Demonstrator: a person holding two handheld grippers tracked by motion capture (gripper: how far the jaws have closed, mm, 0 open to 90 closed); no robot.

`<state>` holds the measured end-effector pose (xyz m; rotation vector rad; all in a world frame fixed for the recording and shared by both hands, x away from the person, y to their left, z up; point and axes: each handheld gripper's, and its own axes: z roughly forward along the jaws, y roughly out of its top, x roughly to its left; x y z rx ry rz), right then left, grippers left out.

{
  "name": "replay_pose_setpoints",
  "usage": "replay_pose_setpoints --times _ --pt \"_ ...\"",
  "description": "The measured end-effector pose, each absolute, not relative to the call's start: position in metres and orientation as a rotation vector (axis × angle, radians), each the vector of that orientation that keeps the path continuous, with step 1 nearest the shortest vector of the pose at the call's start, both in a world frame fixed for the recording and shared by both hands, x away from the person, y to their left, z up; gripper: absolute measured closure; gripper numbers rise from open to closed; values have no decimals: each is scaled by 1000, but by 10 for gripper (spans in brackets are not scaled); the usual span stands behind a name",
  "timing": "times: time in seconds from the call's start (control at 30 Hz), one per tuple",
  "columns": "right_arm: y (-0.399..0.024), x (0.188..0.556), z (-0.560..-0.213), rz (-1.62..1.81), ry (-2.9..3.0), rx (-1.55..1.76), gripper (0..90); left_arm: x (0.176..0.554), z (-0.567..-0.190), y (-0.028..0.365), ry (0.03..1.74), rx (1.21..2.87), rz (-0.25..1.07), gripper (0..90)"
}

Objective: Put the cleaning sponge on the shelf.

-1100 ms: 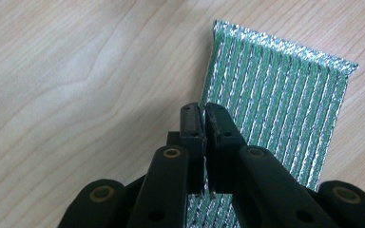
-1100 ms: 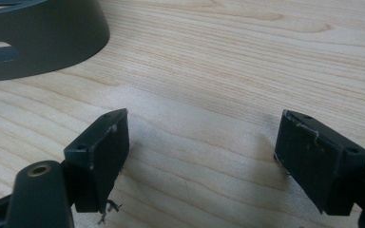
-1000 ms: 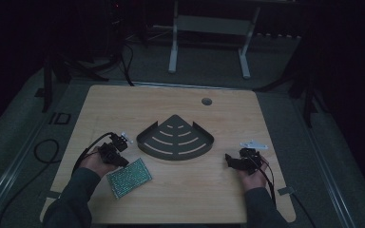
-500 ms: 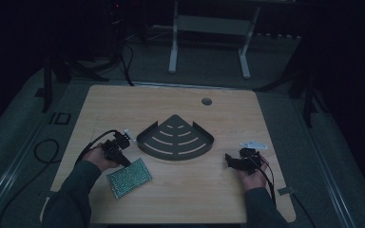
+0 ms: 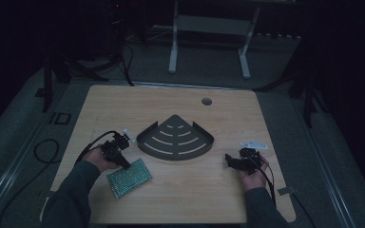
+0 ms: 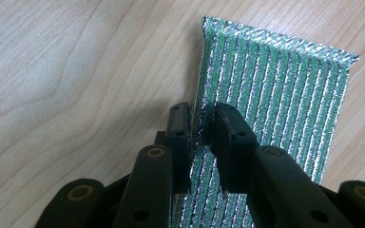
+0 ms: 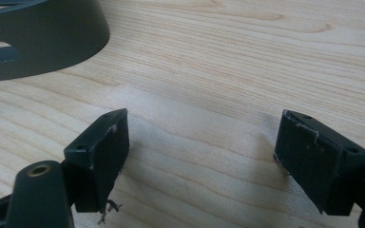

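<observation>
Your work surface is the wooden table (image 5: 123, 104); its far half is bare wood apart from a small round hole (image 5: 206, 101) near the 12 o'clock edge. The dark fan-shaped slotted tray (image 5: 176, 140) sits at the centre. The green, silver-ribbed mat (image 5: 129, 177) lies flat at 7 o'clock from the tray, with open wood between it and the near edge. Your left gripper (image 6: 200, 124) stands over the mat's upper left edge; its jaws have just been opening and now stand narrowly apart with that raised edge between them, not clamped. Your right gripper (image 7: 199, 156), at 4 o'clock from the tray, rests with jaws wide apart over bare wood, the tray wall just beyond.
</observation>
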<state>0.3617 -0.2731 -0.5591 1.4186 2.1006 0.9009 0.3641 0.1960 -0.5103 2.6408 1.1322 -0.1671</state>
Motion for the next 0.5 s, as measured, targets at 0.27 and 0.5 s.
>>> replay_pose_setpoints --times 0.27,0.5 --pt "-273 362 -559 901 2100 1419 182 369 -513 198 1130 2628 -232 771" --pt "-273 362 -559 901 2101 1418 182 372 -515 199 1132 2627 -282 812"
